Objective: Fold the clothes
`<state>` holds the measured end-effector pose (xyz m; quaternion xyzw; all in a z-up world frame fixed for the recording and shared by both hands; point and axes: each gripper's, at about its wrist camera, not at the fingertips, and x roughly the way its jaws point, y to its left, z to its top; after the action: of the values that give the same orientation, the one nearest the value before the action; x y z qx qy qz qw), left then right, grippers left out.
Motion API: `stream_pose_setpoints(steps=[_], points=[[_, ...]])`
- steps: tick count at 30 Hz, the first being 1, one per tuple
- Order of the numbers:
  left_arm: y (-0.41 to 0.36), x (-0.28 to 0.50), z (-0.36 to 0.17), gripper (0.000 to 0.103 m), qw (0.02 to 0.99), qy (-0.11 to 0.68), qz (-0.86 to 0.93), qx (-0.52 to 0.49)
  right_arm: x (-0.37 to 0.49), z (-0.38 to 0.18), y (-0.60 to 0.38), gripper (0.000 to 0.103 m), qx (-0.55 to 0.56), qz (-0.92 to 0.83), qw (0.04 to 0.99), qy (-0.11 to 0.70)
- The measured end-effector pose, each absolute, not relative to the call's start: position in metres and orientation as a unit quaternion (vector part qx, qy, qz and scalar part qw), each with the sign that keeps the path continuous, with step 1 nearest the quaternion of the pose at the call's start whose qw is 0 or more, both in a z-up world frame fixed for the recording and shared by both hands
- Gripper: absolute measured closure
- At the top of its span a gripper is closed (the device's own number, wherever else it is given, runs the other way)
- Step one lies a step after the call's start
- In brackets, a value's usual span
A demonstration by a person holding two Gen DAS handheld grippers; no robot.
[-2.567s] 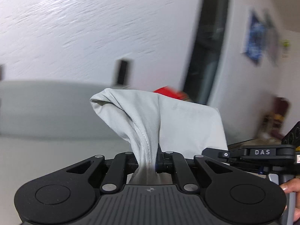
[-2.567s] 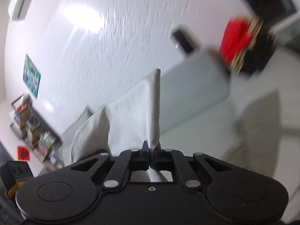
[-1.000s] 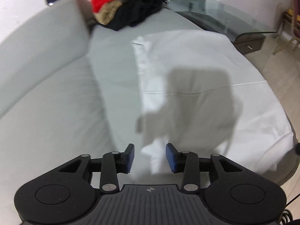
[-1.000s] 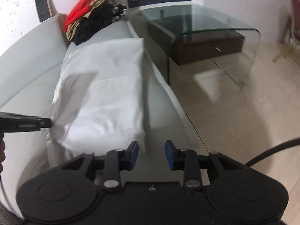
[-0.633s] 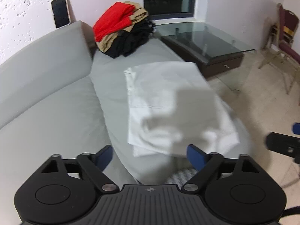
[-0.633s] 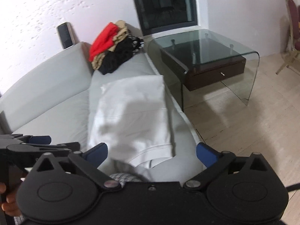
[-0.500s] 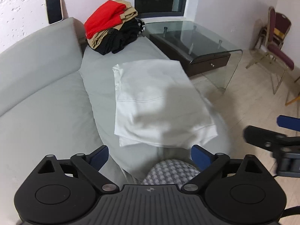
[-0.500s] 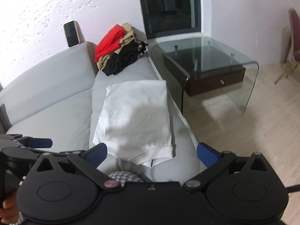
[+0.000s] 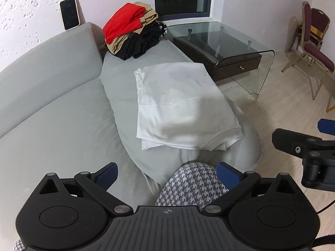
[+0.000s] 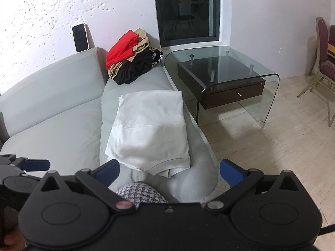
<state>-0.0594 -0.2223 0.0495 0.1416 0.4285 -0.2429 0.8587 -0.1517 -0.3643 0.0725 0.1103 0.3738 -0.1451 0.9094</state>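
A white folded garment lies flat on the grey sofa seat; it also shows in the right wrist view. My left gripper is wide open and empty, held back above the seat's near end. My right gripper is wide open and empty, also pulled back from the garment. The right gripper shows at the right edge of the left wrist view, and the left gripper at the left edge of the right wrist view.
A pile of red, tan and black clothes sits at the sofa's far end. A phone leans on the wall. A glass coffee table stands right of the sofa. Chairs stand at far right. A houndstooth-clad knee is near.
Both grippers let go of the garment, opened wide and pulled back and up. The garment now lies folded on the seat.
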Motion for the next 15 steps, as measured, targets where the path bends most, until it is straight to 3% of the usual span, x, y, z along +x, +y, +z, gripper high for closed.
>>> stream_pose_setpoints(steps=[15], points=[[-0.226, -0.06, 0.0442, 0.002, 0.856, 0.431, -0.251, 0.137, -0.148, 0.0677, -0.361, 0.0, 0.103, -0.15, 0.906, 0.383]])
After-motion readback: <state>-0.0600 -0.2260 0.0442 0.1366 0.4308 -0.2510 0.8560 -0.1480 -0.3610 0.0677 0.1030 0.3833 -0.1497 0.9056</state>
